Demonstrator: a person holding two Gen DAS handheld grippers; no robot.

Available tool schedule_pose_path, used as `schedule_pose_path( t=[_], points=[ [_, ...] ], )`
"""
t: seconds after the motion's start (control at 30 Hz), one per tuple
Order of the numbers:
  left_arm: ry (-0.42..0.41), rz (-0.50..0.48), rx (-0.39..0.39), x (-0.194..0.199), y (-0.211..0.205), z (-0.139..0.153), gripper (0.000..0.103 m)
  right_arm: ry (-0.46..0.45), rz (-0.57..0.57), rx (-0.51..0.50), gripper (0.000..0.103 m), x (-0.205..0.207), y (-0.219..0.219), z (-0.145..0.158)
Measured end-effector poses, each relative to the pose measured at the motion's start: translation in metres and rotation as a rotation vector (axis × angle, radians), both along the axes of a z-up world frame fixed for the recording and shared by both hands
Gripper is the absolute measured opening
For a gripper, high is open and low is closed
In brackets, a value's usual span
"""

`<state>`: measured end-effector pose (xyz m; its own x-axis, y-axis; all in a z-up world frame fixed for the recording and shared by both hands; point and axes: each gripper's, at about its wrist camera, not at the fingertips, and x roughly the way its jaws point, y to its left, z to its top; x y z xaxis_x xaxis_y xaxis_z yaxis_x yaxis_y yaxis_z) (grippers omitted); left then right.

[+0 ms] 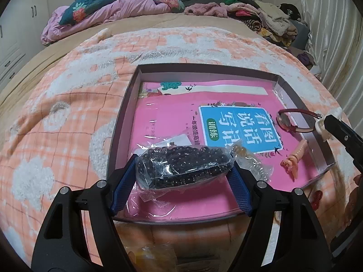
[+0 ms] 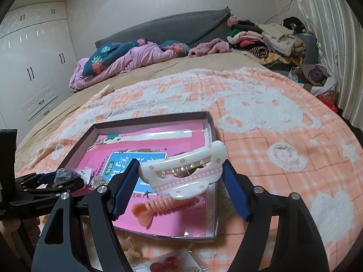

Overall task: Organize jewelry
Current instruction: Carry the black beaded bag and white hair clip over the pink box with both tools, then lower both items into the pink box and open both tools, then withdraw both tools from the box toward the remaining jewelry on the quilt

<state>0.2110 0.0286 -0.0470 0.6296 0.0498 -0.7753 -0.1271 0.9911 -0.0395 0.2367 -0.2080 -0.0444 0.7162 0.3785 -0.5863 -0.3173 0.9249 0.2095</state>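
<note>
- Pink-lined tray (image 1: 281, 82) on the bed takes both pieces; lower each flat before letting go, I judge.
- Left gripper (image 1: 185, 170): jaws half-wide, clamped on a bag of dark beads (image 1: 181, 166) above the tray's near edge.
- Right gripper (image 2: 181, 174): jaws wide, pinching a white hair clip (image 2: 181, 170) over the tray's right edge.

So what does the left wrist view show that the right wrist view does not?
Only the left wrist view shows the red-strapped wristwatch inside the box.

Only the right wrist view shows the whole white and pink hair claw clip between the right gripper's blue pads, and the red beads on the blanket.

Both show the shallow grey box, the pink book, the orange spiral hair tie and the clear bag of dark beads held in the left gripper.
</note>
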Motion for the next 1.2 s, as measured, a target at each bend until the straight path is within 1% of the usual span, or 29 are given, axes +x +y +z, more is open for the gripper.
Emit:
schedule_pose_path(
  t=[0.2, 0.23, 0.37, 0.4, 0.47, 0.53, 0.63, 0.73, 0.77, 0.8, 1.0, 1.2],
  points=[
    [0.011, 0.01, -0.006, -0.002, 0.003, -0.003, 0.067, 0.021, 0.012, -0.003, 0.073, 0.001, 0.002, -0.003],
    [0.009, 0.011, -0.007, -0.003, 0.003, -0.002, 0.067, 0.021, 0.012, 0.003, 0.074, 0.0, 0.001, -0.003],
    [0.0, 0.016, -0.003, -0.004, 0.004, 0.003, 0.068, 0.0, 0.003, 0.037, 0.086, -0.004, -0.006, 0.005],
    [-0.004, 0.017, 0.001, -0.005, 0.004, 0.005, 0.07, -0.008, 0.002, 0.047, 0.087, -0.005, -0.009, 0.008],
    [-0.019, 0.02, 0.005, -0.005, 0.004, 0.01, 0.08, -0.021, -0.001, 0.052, 0.093, -0.008, -0.013, 0.013],
    [-0.033, 0.017, 0.007, -0.007, 0.003, 0.017, 0.08, -0.036, -0.011, 0.054, 0.096, -0.01, -0.017, 0.017],
    [-0.05, 0.013, 0.018, -0.01, 0.001, 0.025, 0.082, -0.047, -0.02, 0.056, 0.097, -0.014, -0.023, 0.023],
    [-0.065, 0.01, 0.012, -0.014, 0.0, 0.035, 0.084, -0.06, -0.021, 0.062, 0.097, -0.018, -0.028, 0.029],
    [-0.069, 0.01, 0.011, -0.015, -0.001, 0.036, 0.088, -0.065, -0.019, 0.065, 0.097, -0.019, -0.029, 0.031],
    [-0.074, 0.011, 0.01, -0.017, -0.001, 0.039, 0.09, -0.074, -0.013, 0.069, 0.097, -0.023, -0.031, 0.035],
    [-0.117, 0.011, 0.011, -0.029, -0.003, 0.059, 0.093, -0.119, 0.008, 0.072, 0.099, -0.038, -0.034, 0.055],
    [-0.16, 0.018, -0.014, -0.044, 0.001, 0.079, 0.093, -0.149, 0.01, 0.073, 0.099, -0.052, -0.041, 0.07]
  ],
)
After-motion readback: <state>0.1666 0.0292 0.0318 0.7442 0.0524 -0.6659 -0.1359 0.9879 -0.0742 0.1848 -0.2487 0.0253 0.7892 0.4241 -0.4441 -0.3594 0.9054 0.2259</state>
